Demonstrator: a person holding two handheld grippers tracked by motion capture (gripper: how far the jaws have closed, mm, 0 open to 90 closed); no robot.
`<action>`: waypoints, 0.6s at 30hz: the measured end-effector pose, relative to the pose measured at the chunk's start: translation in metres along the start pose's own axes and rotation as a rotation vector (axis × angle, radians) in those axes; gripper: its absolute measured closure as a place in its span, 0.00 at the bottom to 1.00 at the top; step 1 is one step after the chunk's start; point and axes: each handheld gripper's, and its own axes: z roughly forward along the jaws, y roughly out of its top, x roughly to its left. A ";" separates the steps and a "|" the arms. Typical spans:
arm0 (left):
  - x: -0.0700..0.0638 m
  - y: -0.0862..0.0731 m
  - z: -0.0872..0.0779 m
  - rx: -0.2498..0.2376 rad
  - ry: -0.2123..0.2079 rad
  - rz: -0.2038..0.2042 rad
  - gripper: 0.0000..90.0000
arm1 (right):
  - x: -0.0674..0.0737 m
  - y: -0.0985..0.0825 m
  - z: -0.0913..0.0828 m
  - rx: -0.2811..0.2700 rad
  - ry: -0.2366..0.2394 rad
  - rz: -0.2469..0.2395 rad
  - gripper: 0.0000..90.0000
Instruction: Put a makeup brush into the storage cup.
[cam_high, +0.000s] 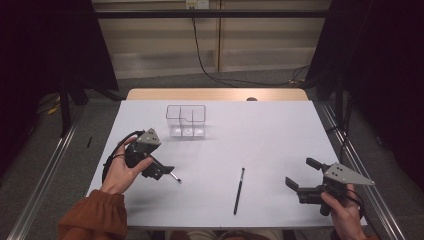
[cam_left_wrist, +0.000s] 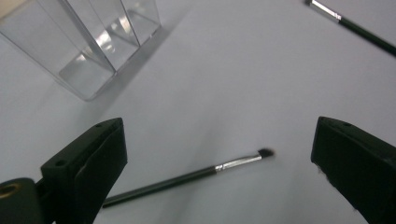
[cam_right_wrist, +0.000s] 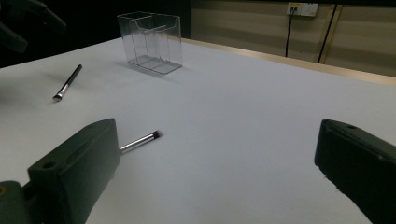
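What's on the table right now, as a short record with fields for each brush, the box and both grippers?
near brush: lies flat between the open jaws of the left gripper, untouched
middle brush: lies flat on the table, apart from both grippers
clear box: upright at the far side, divided compartments, nothing inside
right gripper: open, holds nothing
table: white top
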 end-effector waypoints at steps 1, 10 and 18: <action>0.000 -0.001 0.000 0.016 -0.014 0.000 0.04 | 0.000 0.000 0.001 0.000 0.001 0.000 0.00; 0.002 -0.005 0.013 0.153 -0.059 0.035 0.05 | 0.000 -0.001 0.000 0.001 0.001 0.000 0.00; 0.006 -0.003 0.020 0.192 -0.094 0.056 0.05 | 0.000 -0.001 0.000 0.005 0.004 0.000 0.00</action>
